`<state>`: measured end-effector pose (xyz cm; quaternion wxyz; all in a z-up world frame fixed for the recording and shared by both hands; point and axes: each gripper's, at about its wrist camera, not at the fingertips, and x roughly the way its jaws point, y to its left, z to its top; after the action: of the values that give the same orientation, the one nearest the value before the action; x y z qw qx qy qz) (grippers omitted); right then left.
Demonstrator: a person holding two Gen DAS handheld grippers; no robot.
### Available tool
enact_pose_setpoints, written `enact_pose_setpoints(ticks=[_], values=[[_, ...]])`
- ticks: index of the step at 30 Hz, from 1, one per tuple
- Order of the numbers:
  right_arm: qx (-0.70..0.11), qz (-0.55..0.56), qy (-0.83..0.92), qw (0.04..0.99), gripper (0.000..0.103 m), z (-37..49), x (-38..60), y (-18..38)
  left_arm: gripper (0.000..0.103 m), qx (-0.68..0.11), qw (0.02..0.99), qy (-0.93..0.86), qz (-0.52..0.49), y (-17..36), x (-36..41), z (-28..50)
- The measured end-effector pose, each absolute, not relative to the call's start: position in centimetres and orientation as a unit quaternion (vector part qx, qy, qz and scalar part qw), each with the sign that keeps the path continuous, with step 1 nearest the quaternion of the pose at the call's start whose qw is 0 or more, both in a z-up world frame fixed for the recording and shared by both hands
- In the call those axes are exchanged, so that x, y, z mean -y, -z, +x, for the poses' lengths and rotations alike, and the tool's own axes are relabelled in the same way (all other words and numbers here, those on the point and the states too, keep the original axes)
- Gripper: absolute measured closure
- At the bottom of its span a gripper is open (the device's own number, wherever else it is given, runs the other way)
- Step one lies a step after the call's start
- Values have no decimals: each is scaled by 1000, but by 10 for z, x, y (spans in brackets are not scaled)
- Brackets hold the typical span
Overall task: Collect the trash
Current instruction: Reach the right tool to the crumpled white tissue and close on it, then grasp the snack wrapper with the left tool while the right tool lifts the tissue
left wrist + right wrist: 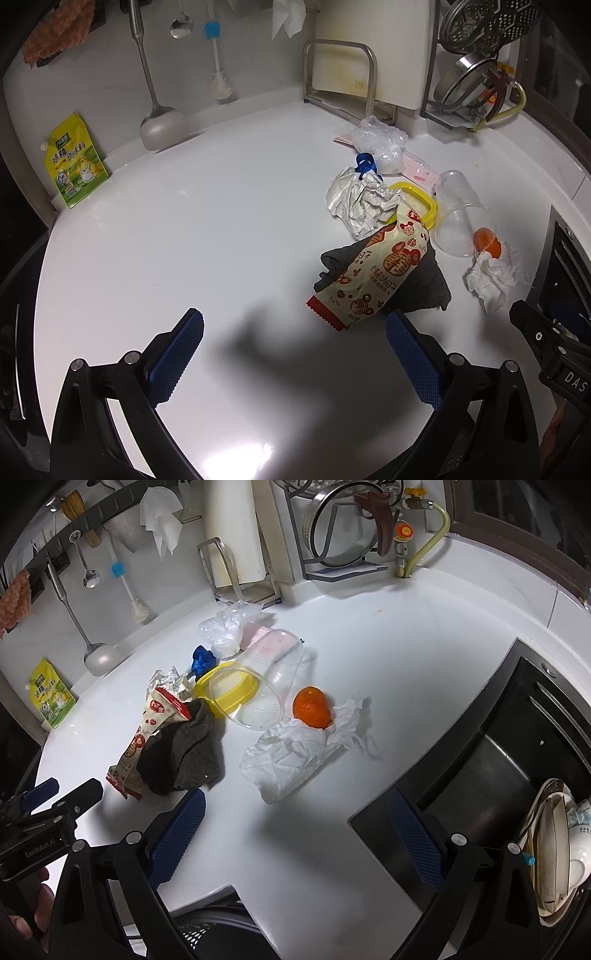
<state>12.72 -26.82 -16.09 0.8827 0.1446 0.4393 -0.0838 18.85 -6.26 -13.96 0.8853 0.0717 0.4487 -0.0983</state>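
Left wrist view: clear cup point(460, 218) half hides orange peel point(489, 242).

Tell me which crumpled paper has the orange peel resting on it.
The plain white tissue beside the sink carries the orange peel; the other crumpled paper, grid-lined, lies behind the snack wrapper.

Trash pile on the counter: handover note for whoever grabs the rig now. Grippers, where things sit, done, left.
Left gripper: open, empty, above bare counter short of the pile.
Right gripper: open, empty, near the sink edge.
Pile, mid-counter: snack wrapper lying over a grey cloth; crumpled paper; yellow ring; clear cup on its side; orange peel on a white tissue; plastic bag behind.
Done: nothing picked up.
Left: everything. No bin clearly in view.
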Motion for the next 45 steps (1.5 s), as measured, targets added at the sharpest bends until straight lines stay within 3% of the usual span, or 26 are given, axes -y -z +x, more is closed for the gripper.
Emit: enact_pose_setpoints(ticks=[29,32,37,39,45], values=[[-455,102,120,876,11,173,266,197,6,-449,885,104,69,152,71,197],[-456,92,118,877,25,176,263,198,6,-449,885,105,68,152,71,198],[-459,70,102,879,67,178,256,195,6,-449,885,109,63,153,72,199],[-461,71,97,880,77,176,255,194,6,-448,885,109,62,153,72,199],[-446,94,66,888,81,157,252,185,6,-442,888,115,59,154,72,199]])
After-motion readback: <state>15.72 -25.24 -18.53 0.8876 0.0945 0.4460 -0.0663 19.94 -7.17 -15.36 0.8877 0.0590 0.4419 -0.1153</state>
